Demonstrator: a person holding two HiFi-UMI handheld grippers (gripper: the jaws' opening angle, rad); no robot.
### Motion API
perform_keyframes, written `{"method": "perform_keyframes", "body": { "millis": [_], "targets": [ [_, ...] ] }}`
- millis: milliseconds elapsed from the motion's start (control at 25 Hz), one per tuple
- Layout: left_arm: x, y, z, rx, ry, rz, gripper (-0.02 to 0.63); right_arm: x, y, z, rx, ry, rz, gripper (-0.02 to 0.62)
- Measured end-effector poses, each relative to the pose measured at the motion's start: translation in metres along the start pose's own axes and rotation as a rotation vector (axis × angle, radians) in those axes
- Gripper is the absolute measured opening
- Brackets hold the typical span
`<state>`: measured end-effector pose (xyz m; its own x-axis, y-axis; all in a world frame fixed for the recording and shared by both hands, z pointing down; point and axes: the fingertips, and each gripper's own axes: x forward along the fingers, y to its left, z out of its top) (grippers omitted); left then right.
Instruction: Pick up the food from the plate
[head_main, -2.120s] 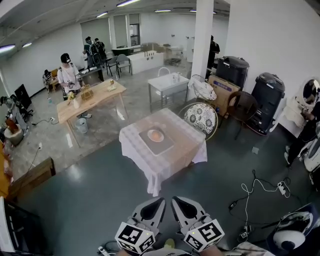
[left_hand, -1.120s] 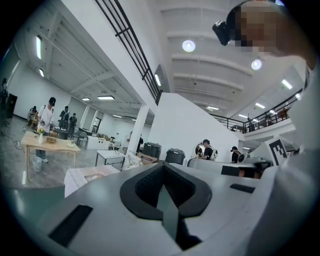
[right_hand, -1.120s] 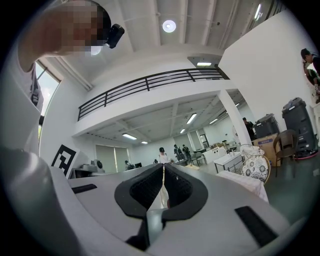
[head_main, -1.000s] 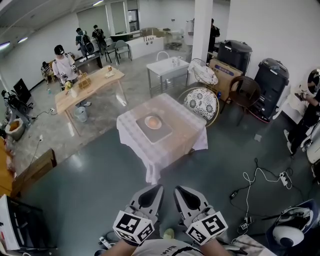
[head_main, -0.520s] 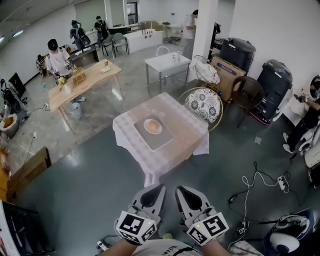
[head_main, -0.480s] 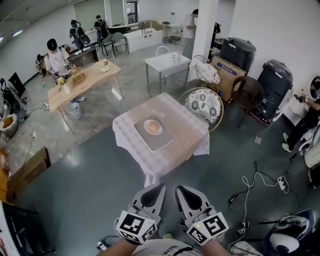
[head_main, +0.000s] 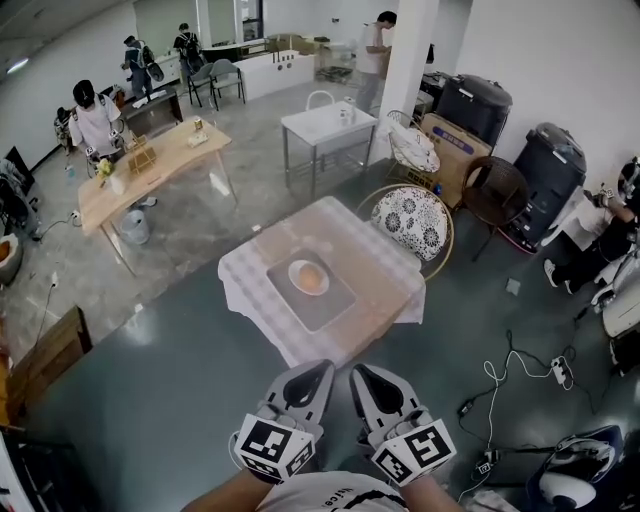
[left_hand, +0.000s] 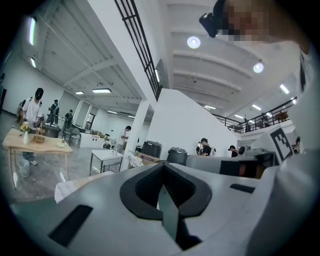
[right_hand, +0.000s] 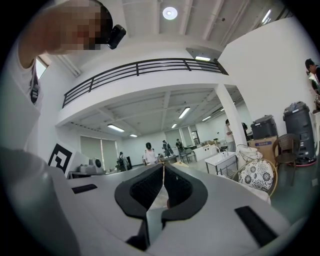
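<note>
A square table (head_main: 375, 265) under a pale checked cloth stands in the middle of the room. A grey mat (head_main: 320, 305) lies on it with a white plate (head_main: 296, 270), and round orange food (head_main: 311, 279) rests on the plate. My left gripper (head_main: 321, 367) and right gripper (head_main: 357, 371) are held side by side low in the head view, short of the table's near edge. Both are shut with nothing between the jaws. The left gripper (left_hand: 162, 166) and right gripper (right_hand: 163, 166) views show the pads meeting; the plate is hidden there.
A round-backed chair with a patterned cushion (head_main: 415, 222) stands right of the table. Beyond are a white metal table (head_main: 325, 125), a wooden table (head_main: 150, 165), a pillar (head_main: 400, 60) and dark bins (head_main: 545, 175). Cables (head_main: 500, 385) trail on the floor at right. Several people stand around.
The table with the plate has come nearer and lower in the head view. Both grippers stay shut, side by side at the bottom.
</note>
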<state>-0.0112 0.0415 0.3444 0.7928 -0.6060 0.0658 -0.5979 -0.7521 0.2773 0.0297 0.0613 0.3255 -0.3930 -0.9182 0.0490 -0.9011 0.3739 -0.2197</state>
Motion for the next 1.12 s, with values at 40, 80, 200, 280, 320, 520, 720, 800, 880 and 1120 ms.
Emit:
{"method": "perform_keyframes", "body": {
  "millis": [40,80,200,280,320,520,720,800,880,1120],
  "targets": [
    [0.005,0.008,0.001,-0.001,0.002,0.0,0.005,0.008,-0.002,0.0,0.0,0.002,-0.001,0.017],
    [0.01,0.014,0.002,0.0,0.003,0.002,0.005,0.015,-0.005,-0.001,0.002,0.005,-0.001,0.017],
    [0.021,0.031,0.005,0.001,0.006,0.009,0.005,0.035,-0.01,-0.001,-0.003,0.018,0.001,0.017],
    [0.028,0.042,0.009,0.003,0.002,0.018,0.005,0.05,-0.012,0.0,-0.01,0.024,0.006,0.017],
    [0.032,0.048,0.011,0.005,-0.002,0.024,0.005,0.056,-0.014,0.0,-0.009,0.026,0.011,0.017],
    [0.054,0.075,0.01,0.004,-0.012,0.053,0.005,0.087,-0.031,-0.006,0.005,0.037,0.035,0.017],
    [0.087,0.108,0.008,0.004,-0.015,0.098,0.005,0.127,-0.061,-0.009,0.017,0.049,0.065,0.017],
    [0.101,0.121,0.008,0.002,-0.016,0.116,0.005,0.146,-0.074,-0.011,0.02,0.059,0.082,0.017],
    [0.115,0.135,0.007,-0.008,-0.012,0.132,0.005,0.165,-0.087,-0.01,0.021,0.065,0.098,0.017],
    [0.17,0.175,0.009,-0.024,-0.033,0.165,0.005,0.219,-0.143,-0.015,0.037,0.091,0.132,0.017]
  ]
}}
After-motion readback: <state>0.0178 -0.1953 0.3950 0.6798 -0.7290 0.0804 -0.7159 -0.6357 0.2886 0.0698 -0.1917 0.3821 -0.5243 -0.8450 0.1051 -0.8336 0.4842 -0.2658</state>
